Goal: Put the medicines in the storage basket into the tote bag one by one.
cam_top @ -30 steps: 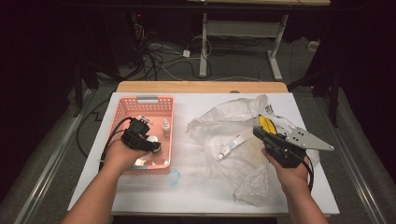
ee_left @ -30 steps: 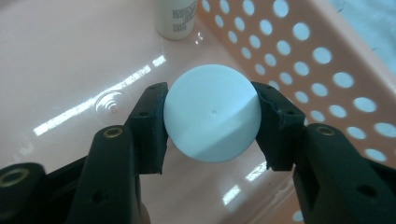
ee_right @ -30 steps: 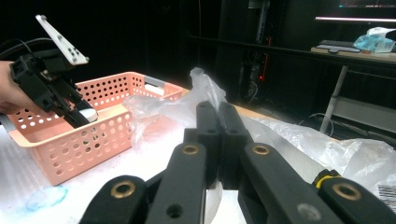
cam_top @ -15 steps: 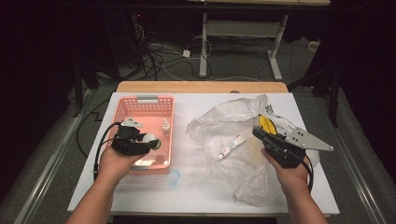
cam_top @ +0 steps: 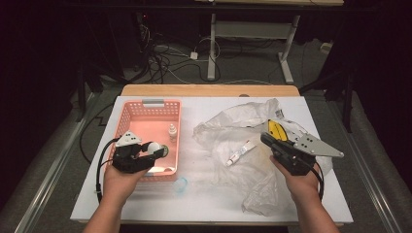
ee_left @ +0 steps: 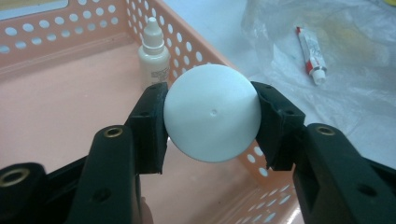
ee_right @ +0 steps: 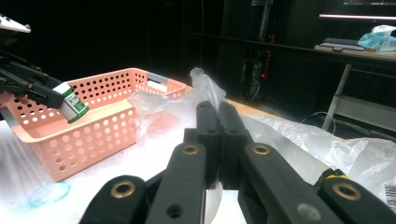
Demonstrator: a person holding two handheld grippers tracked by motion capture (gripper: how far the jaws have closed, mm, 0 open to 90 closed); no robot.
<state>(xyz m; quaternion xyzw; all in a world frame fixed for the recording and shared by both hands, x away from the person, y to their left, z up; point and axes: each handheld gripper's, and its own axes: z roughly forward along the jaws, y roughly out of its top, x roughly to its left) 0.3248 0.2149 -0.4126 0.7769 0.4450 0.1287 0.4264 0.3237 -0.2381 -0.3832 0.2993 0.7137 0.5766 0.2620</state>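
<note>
My left gripper (cam_top: 156,149) is shut on a small white round-topped bottle (ee_left: 211,119), held over the near right part of the pink basket (cam_top: 130,116). From the right gripper view that bottle (ee_right: 71,104) shows a green label. A white dropper bottle (ee_left: 153,55) stands inside the basket by its right wall. My right gripper (cam_top: 266,140) rests over the crumpled clear plastic bag (cam_top: 228,128), jaws shut with nothing between them. A white tube with a red end (cam_top: 241,152) lies on the bag, left of the right gripper.
A yellow item (cam_top: 276,130) lies on the bag just behind the right gripper. A small blue-tinted clear disc (cam_top: 180,185) lies on the white table (cam_top: 204,204) in front of the basket. Cables and desk legs stand on the floor beyond the table's far edge.
My left gripper has carried the white bottle leftward and slightly nearer, from the basket's middle toward its near edge. The right gripper has stayed in place.
</note>
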